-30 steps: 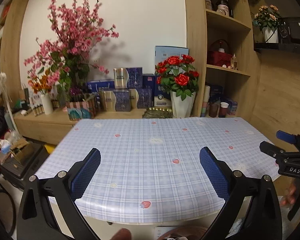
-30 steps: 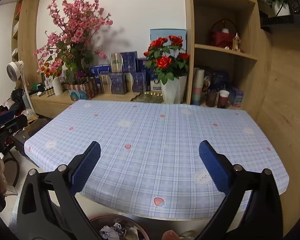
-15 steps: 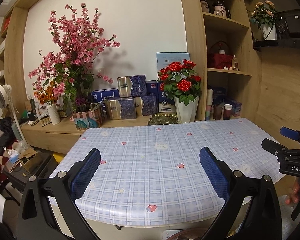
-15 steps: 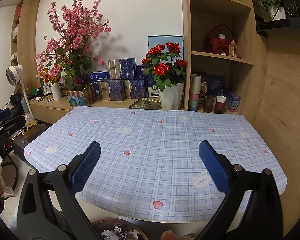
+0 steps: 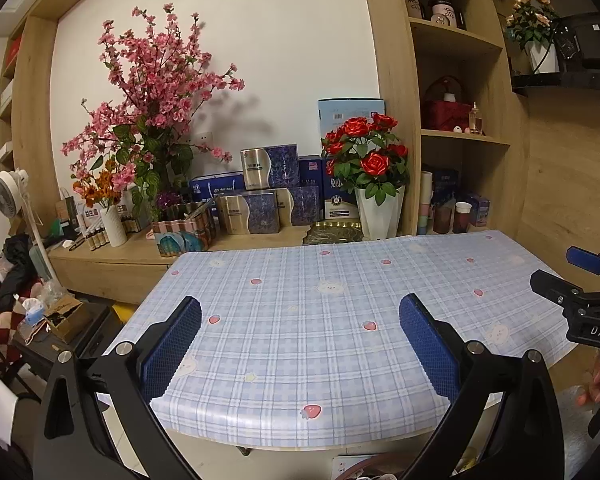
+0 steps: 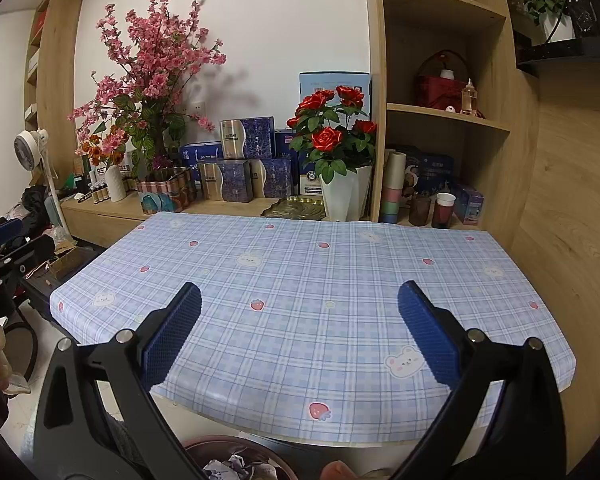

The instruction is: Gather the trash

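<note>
Blue check cloth covers the table (image 6: 340, 280), which sits farther from us than a second ago, more floor showing before its near edge. We hold two grippers, left (image 5: 300, 320) and right (image 6: 300, 308), both with jaws spread wide and empty. One bin (image 6: 236, 460) stands below the near edge, crumpled paper (image 6: 236, 466) inside. The tabletop lies bare to every edge.

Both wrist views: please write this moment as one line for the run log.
left gripper: open, nothing held | right gripper: open, nothing held | table: no trash visible | bin: below near edge, crumpled paper inside
</note>
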Demonstrator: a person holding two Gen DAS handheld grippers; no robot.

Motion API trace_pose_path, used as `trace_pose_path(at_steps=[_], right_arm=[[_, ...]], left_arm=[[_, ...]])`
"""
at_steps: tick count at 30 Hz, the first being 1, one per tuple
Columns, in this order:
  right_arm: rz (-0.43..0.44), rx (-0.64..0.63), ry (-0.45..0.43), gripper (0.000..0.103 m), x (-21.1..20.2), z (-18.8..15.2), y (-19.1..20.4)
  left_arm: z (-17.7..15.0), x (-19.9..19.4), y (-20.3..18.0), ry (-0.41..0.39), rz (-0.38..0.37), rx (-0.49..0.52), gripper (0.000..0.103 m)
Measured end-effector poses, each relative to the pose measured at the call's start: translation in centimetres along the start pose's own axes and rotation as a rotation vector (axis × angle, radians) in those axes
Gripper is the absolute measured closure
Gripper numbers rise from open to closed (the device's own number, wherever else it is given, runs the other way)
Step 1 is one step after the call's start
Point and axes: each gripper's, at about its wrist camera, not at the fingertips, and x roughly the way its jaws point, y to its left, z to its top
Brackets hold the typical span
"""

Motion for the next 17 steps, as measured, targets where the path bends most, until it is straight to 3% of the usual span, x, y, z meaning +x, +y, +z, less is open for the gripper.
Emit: trace_pose_path(at_steps=[17], right_arm=[[0.007,-0.006,0.002,0.006,0.23,0.07,0.43]], left_arm=[[-0.26,0.29,0.57,0.015,0.009,-0.007,0.006]])
